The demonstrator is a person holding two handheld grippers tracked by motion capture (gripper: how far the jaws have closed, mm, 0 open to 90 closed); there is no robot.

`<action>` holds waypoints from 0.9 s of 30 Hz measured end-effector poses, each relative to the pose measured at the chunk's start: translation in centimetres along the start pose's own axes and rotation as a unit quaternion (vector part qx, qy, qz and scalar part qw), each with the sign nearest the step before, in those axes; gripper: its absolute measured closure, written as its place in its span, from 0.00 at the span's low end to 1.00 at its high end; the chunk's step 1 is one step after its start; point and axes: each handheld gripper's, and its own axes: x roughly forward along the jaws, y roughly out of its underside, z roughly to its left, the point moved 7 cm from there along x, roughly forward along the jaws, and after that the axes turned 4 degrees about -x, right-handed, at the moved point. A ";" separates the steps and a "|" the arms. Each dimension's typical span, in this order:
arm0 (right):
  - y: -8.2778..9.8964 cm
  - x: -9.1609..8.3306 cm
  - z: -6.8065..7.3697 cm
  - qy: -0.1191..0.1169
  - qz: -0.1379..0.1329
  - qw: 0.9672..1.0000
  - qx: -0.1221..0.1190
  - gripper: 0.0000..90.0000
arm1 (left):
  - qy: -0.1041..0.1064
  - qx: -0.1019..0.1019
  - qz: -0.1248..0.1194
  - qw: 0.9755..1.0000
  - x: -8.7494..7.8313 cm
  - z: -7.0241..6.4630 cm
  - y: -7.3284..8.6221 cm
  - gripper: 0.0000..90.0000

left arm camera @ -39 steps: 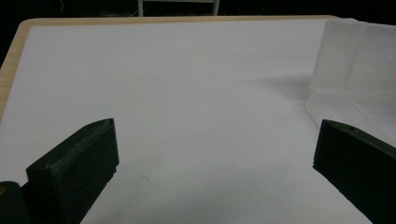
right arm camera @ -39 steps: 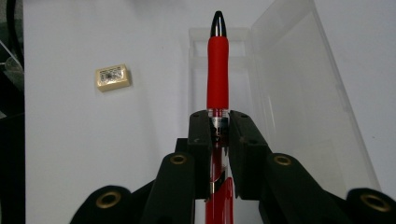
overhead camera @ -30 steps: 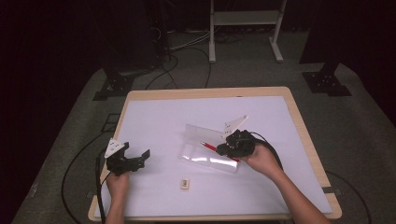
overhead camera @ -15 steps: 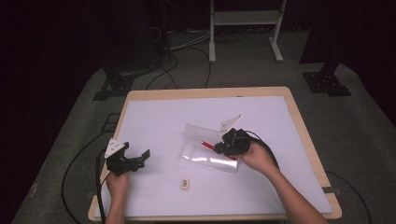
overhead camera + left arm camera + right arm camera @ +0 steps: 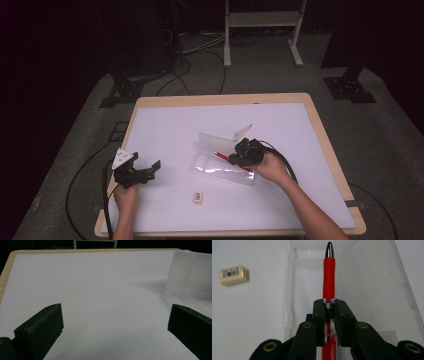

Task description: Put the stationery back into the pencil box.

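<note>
So the red pen (image 5: 329,275) is clamped between the jaws of the right gripper (image 5: 329,302), held by its clear barrel just behind the red grip, with the dark tip pointing away from the gripper. It hangs over the clear plastic case (image 5: 372,290), which lies open on the white table top (image 5: 165,125); whether the tip actually touches the case, I can't tell. In the high view the pen (image 5: 221,156) pokes out of the right gripper (image 5: 240,156) over the case (image 5: 220,170). A small beige eraser (image 5: 233,275) lies on the table just beside the case, on the person's side. Well off to the left of the case, the left gripper (image 5: 150,170) sits over bare table, jaws wide apart with nothing between them.
</note>
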 end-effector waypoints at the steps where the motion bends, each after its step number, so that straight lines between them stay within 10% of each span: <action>1: 0.0 0.1 -0.1 -0.002 -0.001 1.000 0.001 0.88 | 0.000 0.000 0.000 1.000 0.0 0.0 0.0 0.00; 27: 0.6 2.4 -0.1 -0.010 0.011 1.000 0.007 0.87 | 0.000 0.000 0.000 1.000 0.0 0.0 0.0 0.00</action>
